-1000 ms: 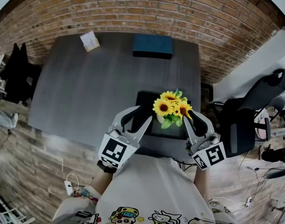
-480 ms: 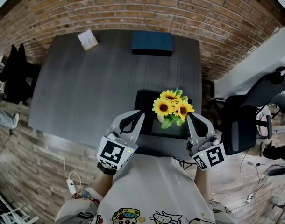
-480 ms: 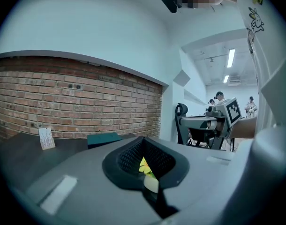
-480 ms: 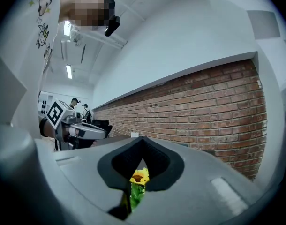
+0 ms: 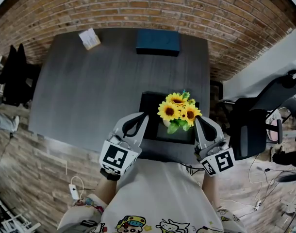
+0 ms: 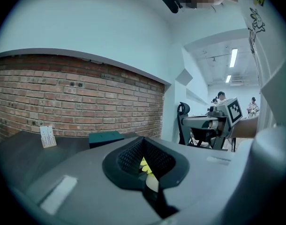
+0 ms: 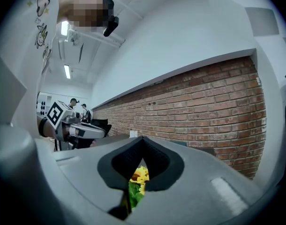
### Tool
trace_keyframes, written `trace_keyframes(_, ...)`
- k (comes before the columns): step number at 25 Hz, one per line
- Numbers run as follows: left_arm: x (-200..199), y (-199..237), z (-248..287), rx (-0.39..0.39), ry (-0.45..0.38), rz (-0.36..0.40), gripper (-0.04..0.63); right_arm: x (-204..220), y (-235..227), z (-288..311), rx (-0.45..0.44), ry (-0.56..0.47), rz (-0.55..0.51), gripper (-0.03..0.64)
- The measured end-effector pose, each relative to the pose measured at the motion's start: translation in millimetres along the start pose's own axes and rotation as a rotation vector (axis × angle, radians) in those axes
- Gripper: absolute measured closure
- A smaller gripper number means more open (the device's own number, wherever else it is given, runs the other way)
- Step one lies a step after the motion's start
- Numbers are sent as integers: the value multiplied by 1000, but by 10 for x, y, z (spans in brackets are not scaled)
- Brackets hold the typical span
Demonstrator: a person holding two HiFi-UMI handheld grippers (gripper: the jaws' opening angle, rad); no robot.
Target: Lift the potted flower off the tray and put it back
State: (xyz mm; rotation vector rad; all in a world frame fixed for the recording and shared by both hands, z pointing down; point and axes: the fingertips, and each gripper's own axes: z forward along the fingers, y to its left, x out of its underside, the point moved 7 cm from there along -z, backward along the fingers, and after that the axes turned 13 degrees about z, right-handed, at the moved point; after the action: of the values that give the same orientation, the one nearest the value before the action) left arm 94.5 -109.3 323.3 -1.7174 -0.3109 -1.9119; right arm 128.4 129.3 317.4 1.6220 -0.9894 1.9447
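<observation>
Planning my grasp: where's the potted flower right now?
Head view: the potted flower sits on the dark tray, right of centre, between the left gripper and right gripper.

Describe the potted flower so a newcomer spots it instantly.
Dark grey table before the brick wall; near its front right edge lies a black tray. The potted flower stands on it: yellow sunflowers, the only bright blooms, unlike the teal box and pale card at the far edge.

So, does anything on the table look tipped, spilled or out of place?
Nothing stands out. The potted flower sits on its tray, nothing spilled; the blue box and small card lie further back.
</observation>
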Motion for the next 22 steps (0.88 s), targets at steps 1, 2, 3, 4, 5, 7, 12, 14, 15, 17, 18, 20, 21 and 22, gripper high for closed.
trace_keyframes(1,13,4,0,-2,3,-3,597,5,-3,5,1,1,0,617)
trace_keyframes(2,15,9,2,-2,4,-3,597,7,-5,10,2,2,1,617)
trace_keyframes(3,11,17,5,-2,3,-1,597,7,-7,17,2,2,1,617)
trace_keyframes(4,9,26,9,-2,2,0,597,5,-8,25,2,3,1,617)
trace_keyframes(5,7,36,12,-2,2,0,597,2,-8,34,2,5,1,617)
trace_keyframes(7,7,54,17,-4,2,0,597,-4,-6,50,1,6,0,617)
trace_keyframes(12,19,70,20,-1,10,-4,597,-17,-9,66,5,1,5,617)
trace_keyframes(14,21,79,22,0,6,1,597,-20,-7,70,7,0,6,617)
trace_keyframes(15,23,83,22,0,5,3,597,-21,-6,68,9,-2,7,617)
trace_keyframes(17,25,87,22,2,5,6,597,-17,-6,60,12,-3,10,617)
trace_keyframes(18,24,87,23,3,5,7,597,-14,-8,56,12,-4,12,617)
trace_keyframes(20,20,85,25,6,4,9,597,-17,-12,50,14,-5,17,617)
trace_keyframes(21,19,84,26,6,5,8,597,-20,-14,48,15,-7,21,617)
trace_keyframes(22,21,84,27,6,6,6,597,-22,-17,45,17,-8,22,617)
